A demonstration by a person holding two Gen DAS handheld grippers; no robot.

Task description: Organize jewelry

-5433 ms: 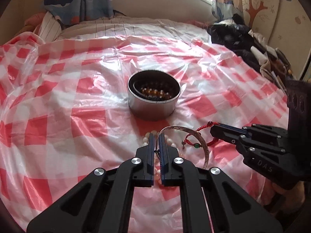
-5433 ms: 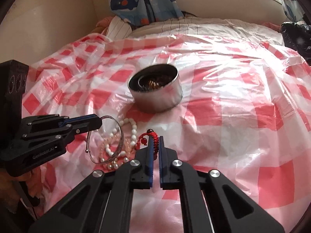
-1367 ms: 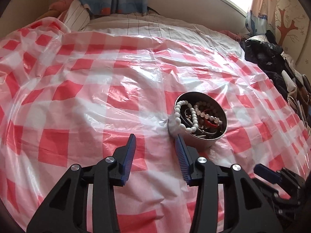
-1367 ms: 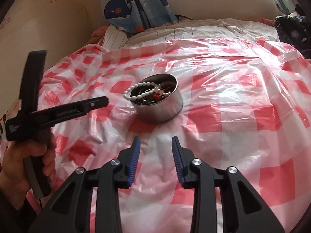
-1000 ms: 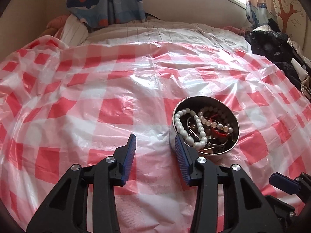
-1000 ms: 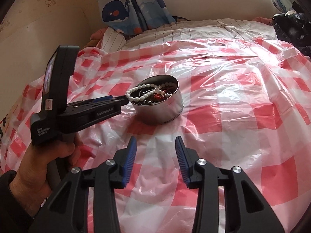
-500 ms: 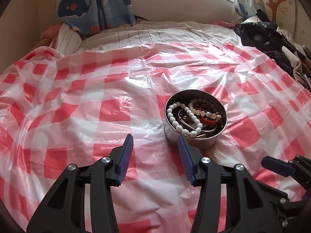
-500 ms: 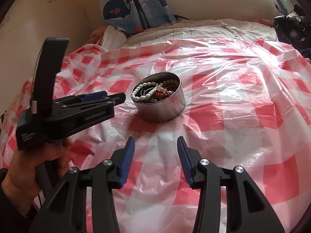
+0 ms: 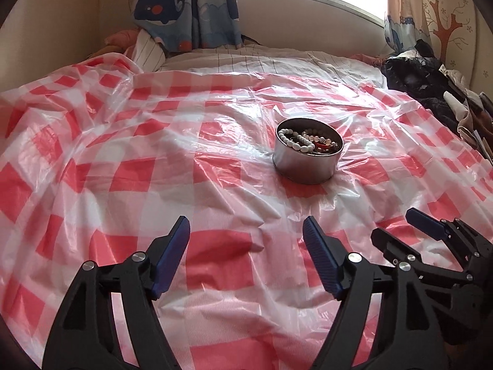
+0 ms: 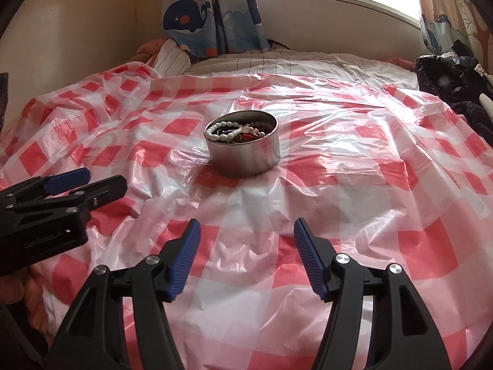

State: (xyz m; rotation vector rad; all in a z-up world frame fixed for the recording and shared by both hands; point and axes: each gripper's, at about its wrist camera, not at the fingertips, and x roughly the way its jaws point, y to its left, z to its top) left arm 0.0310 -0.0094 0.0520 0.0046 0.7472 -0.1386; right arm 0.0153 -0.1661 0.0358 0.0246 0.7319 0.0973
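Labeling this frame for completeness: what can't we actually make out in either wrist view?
- Round metal tin: its floor and the lower jewelry, both views; white bead bracelet and the near wall cover them.
- Red piece: too small to identify.
- Left gripper in right wrist view: body cut off by the left edge.
- Right gripper in left wrist view: body cut off by the right edge.
- Checkered plastic sheet: near part hidden behind each camera's own gripper.
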